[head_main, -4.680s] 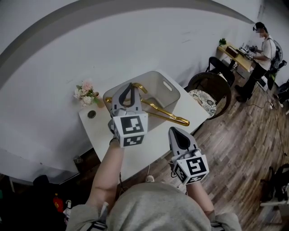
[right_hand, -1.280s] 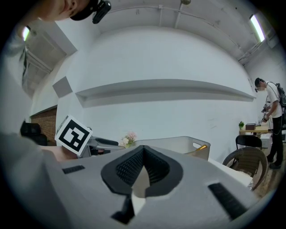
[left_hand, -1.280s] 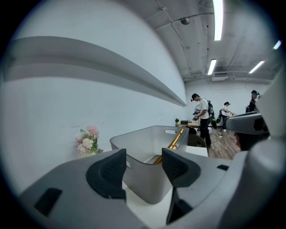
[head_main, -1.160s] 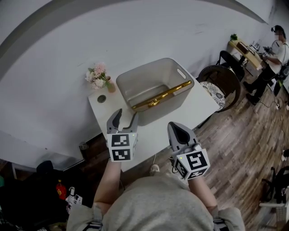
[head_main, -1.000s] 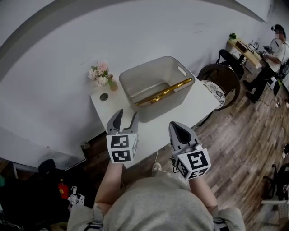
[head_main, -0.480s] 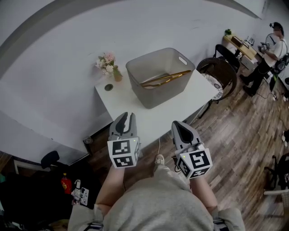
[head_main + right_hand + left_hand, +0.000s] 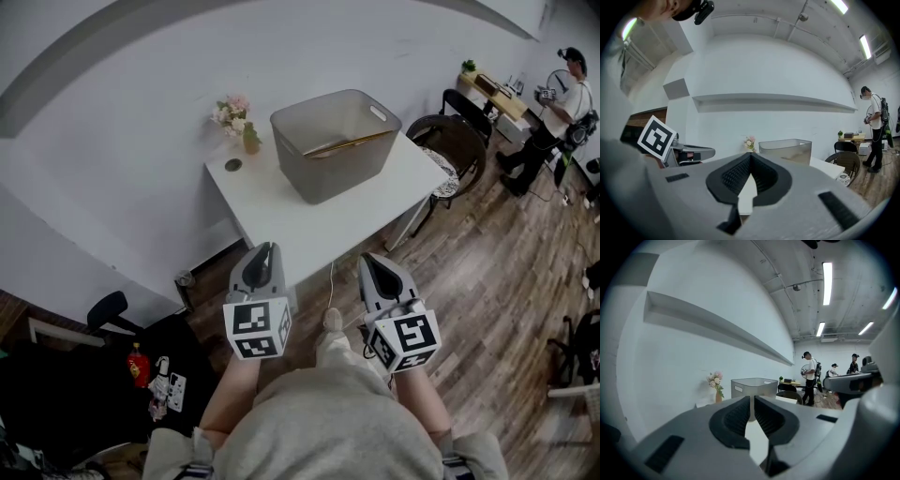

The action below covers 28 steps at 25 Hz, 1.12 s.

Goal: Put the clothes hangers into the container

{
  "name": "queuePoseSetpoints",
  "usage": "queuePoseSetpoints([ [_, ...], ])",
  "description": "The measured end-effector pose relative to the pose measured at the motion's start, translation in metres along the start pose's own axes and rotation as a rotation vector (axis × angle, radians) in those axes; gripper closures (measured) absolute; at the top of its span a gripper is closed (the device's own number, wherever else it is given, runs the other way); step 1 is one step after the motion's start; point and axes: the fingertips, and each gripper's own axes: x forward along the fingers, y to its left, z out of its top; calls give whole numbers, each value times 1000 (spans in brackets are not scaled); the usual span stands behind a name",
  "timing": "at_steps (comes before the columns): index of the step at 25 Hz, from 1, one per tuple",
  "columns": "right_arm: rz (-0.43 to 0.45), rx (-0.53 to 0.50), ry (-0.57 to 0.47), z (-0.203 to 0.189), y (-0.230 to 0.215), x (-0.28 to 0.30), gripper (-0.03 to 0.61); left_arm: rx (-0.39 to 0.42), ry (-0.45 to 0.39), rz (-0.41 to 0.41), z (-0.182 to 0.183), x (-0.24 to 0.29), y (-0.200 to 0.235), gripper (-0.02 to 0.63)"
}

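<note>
White table (image 7: 319, 225) carries the grey container (image 7: 342, 173) with gold hangers (image 7: 349, 143) inside.

hidden | hangers (image 7: 352, 142) — mostly behind container (image 7: 328, 178) wall | count — cannot tell

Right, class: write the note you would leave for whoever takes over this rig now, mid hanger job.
Left gripper: jaws have just been closing, now shut, nothing between them.
Right gripper: shut, empty.
Both hang short of the white table.
Gold hangers lie in the grey container on it.
Done: hangers in.
Left: probably nothing; no hanger shows outside the container.
</note>
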Motion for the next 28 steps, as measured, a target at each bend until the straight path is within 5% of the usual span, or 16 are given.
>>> queuePoseSetpoints([
  [14,37,6,20,-15,55,-43,575,-6,7,-27,-26,-86,-5,588],
  [28,47,-1,24,-18,64,-47,577,2,10,-18,-29,-98,-1,588],
])
